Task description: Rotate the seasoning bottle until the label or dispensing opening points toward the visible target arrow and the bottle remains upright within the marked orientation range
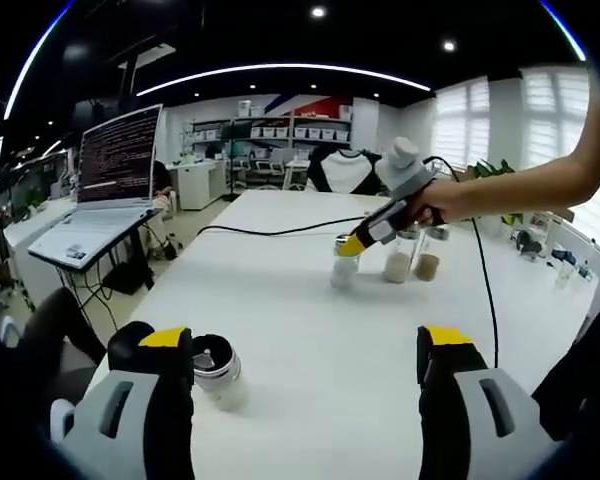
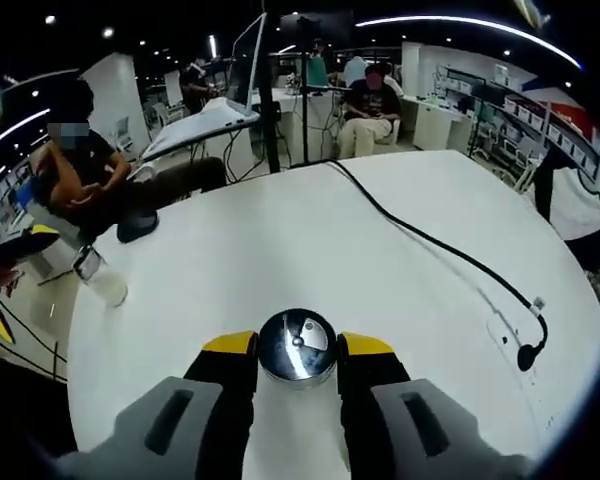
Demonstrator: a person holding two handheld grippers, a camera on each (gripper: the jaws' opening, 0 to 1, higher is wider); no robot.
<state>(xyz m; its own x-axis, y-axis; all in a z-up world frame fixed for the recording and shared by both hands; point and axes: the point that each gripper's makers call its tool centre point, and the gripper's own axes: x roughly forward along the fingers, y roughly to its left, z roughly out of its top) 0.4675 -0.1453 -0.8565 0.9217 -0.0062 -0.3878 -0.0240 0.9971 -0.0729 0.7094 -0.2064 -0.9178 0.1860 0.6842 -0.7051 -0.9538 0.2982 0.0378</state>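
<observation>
Nearest our right gripper [image 2: 296, 362], a seasoning bottle [image 2: 297, 346] with a shiny metal cap sits between the yellow-tipped jaws, which press on it from both sides. We hold it upright on the white table [image 2: 310, 240]; in the left gripper view the same gripper [image 1: 352, 244] clasps that bottle [image 1: 344, 266] toward the far part of the table. Our left gripper [image 1: 305, 345] stands wide open and holds nothing, with a second metal-capped bottle [image 1: 215, 370] just beside its left jaw.

We judge the task to be in its grasp stage: the bottle is held, but we see no target arrow or marked range, so we cannot tell how much turning is left.

We count four seasoning bottles: the held one, the near one, and two [image 1: 397, 262] [image 1: 427, 262] close behind the held one. We also count one laptop [image 1: 105, 185], one black cable [image 2: 440, 250] and two seated people [image 2: 85, 165] [image 2: 370, 110].
</observation>
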